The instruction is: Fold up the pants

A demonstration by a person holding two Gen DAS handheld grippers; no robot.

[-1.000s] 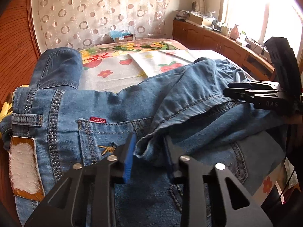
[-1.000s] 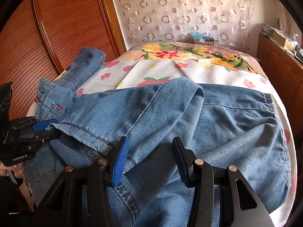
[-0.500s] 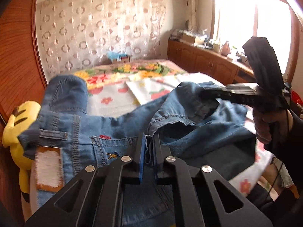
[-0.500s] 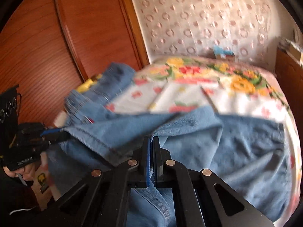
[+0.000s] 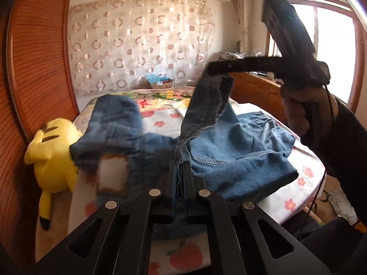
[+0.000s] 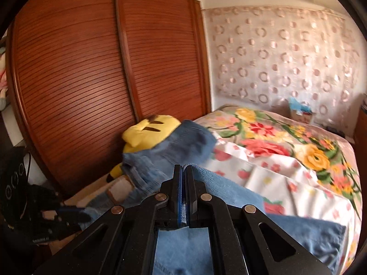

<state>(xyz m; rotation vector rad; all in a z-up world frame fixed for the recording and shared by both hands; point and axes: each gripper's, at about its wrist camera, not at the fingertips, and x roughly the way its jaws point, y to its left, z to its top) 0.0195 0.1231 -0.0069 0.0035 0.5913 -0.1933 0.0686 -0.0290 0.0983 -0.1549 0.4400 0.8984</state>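
Blue jeans (image 5: 229,155) lie crumpled on the flowered bed, their waistband patch (image 5: 112,175) at the left. My left gripper (image 5: 182,171) is shut on a denim edge near the bed's front. My right gripper (image 5: 218,67) shows in the left wrist view, shut on another part of that edge and holding it high, so a strip of denim (image 5: 206,105) hangs taut between both. In the right wrist view my right gripper (image 6: 183,176) is shut on denim (image 6: 183,247), and the jeans' far leg (image 6: 183,144) lies beyond. The left gripper (image 6: 71,215) shows at lower left.
A yellow plush toy (image 5: 52,158) lies at the bed's left edge against the wooden sliding doors (image 6: 91,80). The flowered bedspread (image 6: 298,160) stretches toward a patterned curtain (image 5: 137,45). A wooden cabinet (image 5: 259,89) runs along the right under the window.
Both grippers have shut on the jeans' edge and risen. The right one lifted its part high above the bed, pulling the denim up off the pile.
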